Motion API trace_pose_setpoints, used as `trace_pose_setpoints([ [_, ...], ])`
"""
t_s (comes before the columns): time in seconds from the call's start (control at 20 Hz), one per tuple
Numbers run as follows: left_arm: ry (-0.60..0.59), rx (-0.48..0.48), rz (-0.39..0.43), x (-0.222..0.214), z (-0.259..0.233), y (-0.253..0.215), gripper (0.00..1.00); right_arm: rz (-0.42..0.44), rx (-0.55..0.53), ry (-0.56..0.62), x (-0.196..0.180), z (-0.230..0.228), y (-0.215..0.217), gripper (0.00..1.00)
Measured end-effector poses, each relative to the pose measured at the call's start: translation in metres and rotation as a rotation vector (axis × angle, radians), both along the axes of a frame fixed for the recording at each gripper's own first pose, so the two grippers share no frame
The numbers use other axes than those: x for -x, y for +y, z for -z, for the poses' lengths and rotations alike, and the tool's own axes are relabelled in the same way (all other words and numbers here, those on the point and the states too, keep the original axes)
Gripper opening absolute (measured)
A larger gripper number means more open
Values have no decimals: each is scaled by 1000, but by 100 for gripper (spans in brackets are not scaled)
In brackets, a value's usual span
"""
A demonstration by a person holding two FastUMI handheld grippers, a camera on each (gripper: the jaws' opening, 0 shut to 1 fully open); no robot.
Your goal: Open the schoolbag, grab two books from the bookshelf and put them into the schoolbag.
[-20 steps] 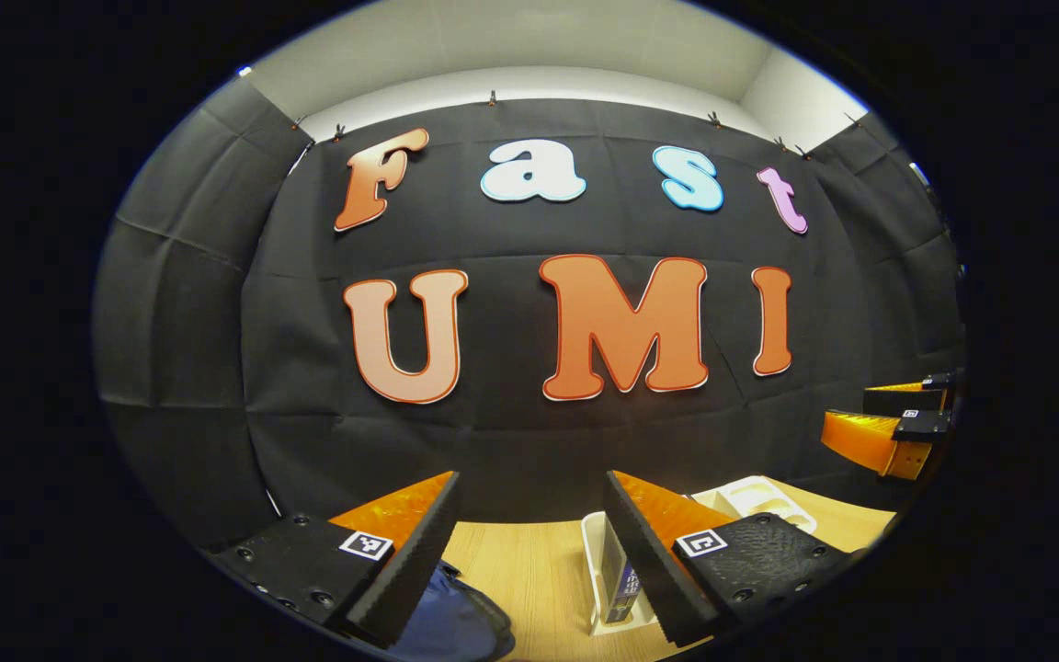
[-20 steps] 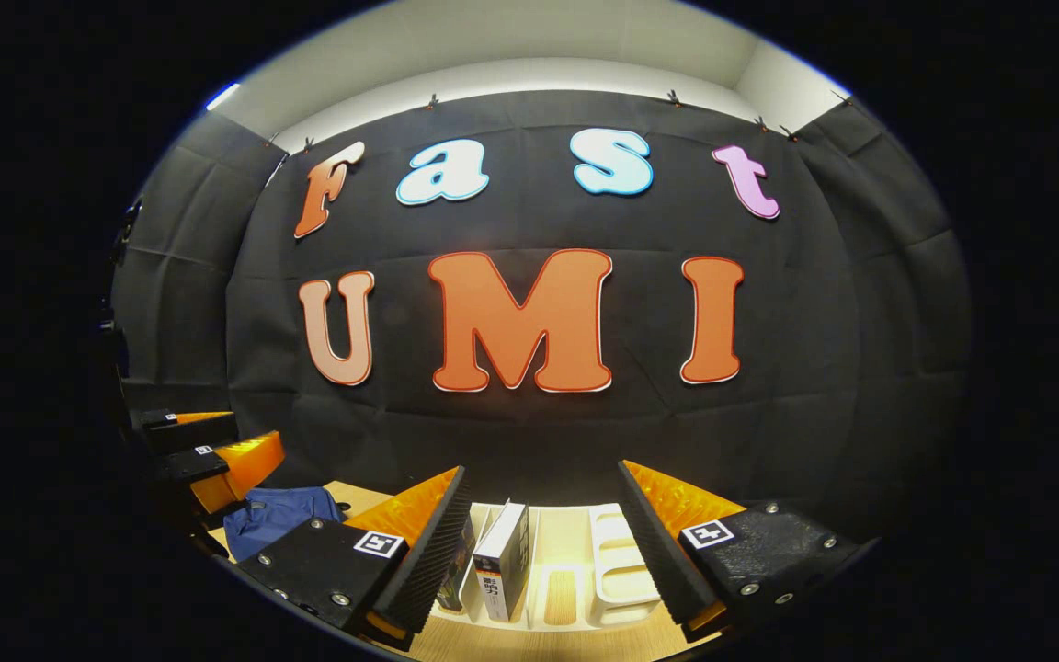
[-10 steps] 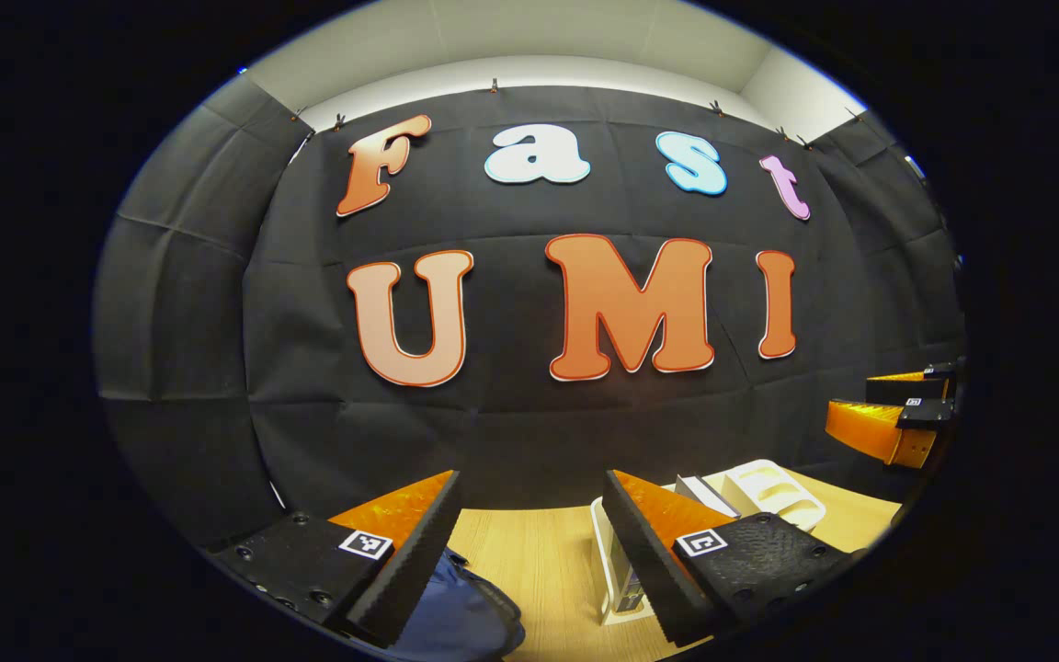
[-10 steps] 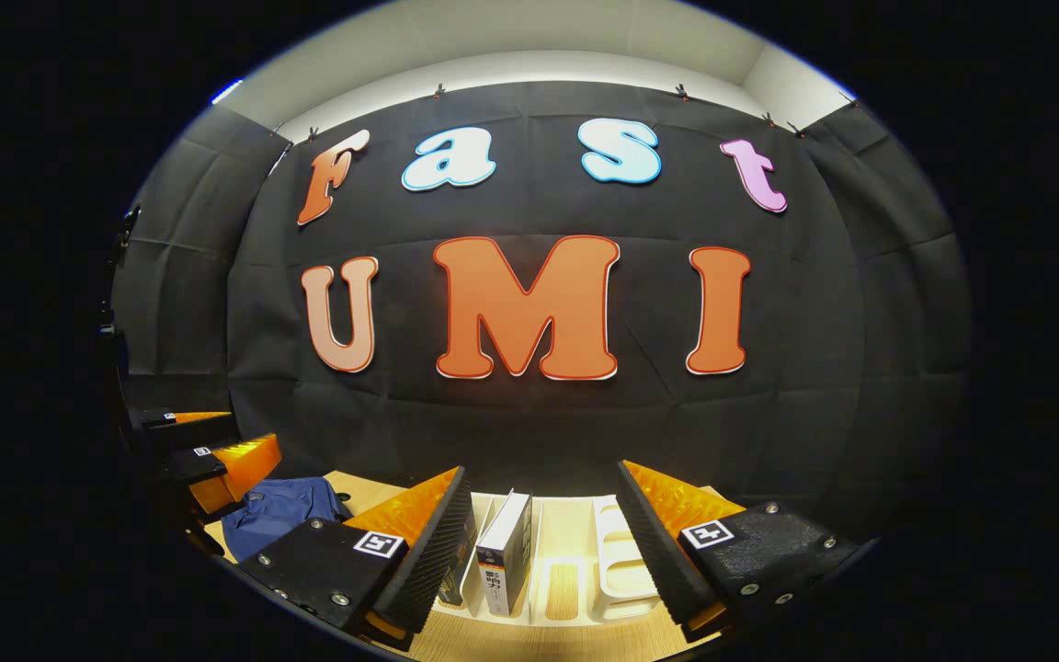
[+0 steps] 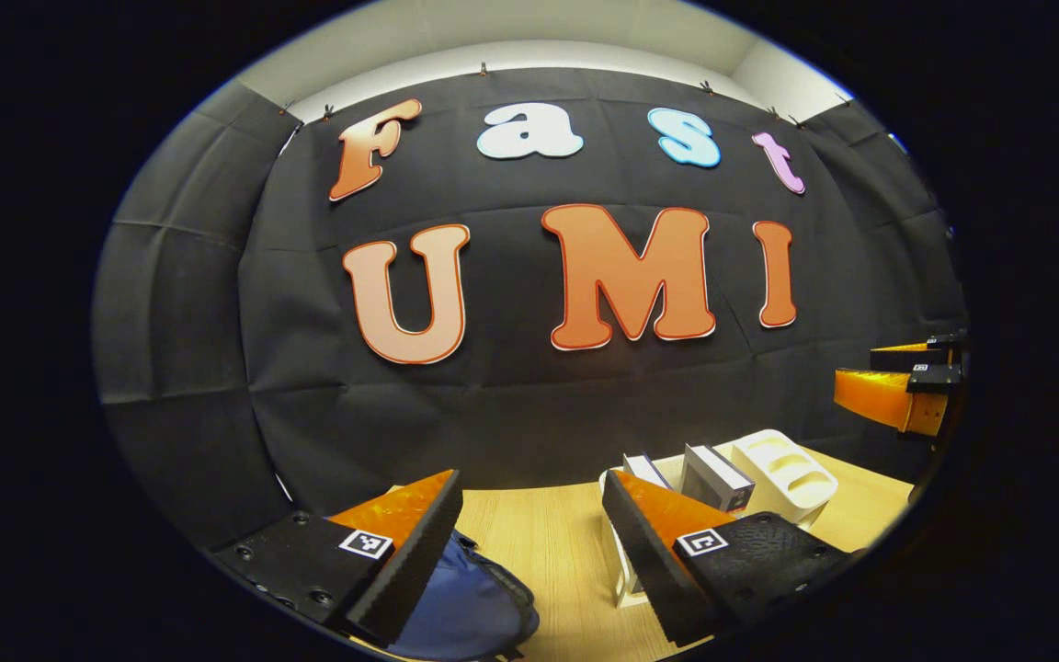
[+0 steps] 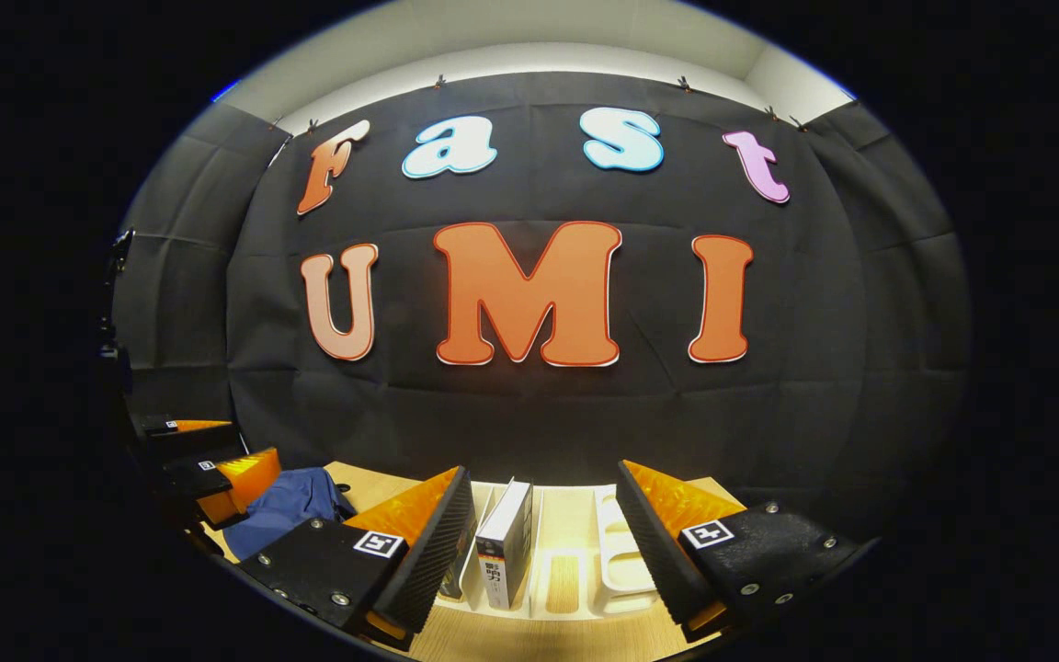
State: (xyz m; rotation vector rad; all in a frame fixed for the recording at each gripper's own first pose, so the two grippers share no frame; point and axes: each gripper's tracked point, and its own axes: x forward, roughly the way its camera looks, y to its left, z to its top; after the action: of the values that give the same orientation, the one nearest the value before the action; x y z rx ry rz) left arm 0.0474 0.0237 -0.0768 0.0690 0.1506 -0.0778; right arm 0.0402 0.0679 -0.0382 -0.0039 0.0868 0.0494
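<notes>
A blue schoolbag (image 5: 479, 607) lies on the wooden table just below my left gripper (image 5: 529, 492), which hangs open and empty above it. To the right stands a white bookshelf (image 5: 782, 469) holding two upright books (image 5: 716, 478). In the right gripper view, my right gripper (image 6: 543, 487) is open and empty, facing the bookshelf (image 6: 620, 556). A book (image 6: 505, 542) with a white spine stands between its fingers' lines but farther off; a second book is partly hidden behind the left finger. The schoolbag (image 6: 286, 504) lies at the left.
The light wooden table (image 5: 548, 542) runs up to the black cloth wall. The right gripper (image 5: 897, 395) shows at the right edge of the left gripper view. The left gripper (image 6: 212, 464) shows at the left edge of the right gripper view, above the schoolbag.
Both views have tipped downward, so the wall slid up and more of the table shows. In the left gripper view the bookshelf and books have come further into sight. Both grippers stayed open.
</notes>
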Motion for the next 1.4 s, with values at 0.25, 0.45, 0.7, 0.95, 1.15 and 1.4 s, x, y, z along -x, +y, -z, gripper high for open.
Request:
trace_pose_setpoints([
  [0.25, -11, -8, 7, 3, -4, 0, 96, 2, 7, 3, 1, 2, 2, 94],
  [0.45, -13, -8, 5, 3, -3, -1, 96, 1, 9, 13, 2, 4, 3, 94],
  [0.7, -25, -13, 9, 3, -7, -5, 96, 2, 16, 18, 1, 7, 1, 94],
  [0.95, -4, -15, 9, 0, 2, -4, 96, 5, 15, 30, 0, 11, -1, 94],
  [1.15, 38, -70, 17, -5, 26, -2, 96, 8, 18, 39, -1, 14, -1, 94],
  [1.4, 207, -236, 47, 0, 109, 17, 96, 12, 22, 60, -1, 24, -3, 94],
])
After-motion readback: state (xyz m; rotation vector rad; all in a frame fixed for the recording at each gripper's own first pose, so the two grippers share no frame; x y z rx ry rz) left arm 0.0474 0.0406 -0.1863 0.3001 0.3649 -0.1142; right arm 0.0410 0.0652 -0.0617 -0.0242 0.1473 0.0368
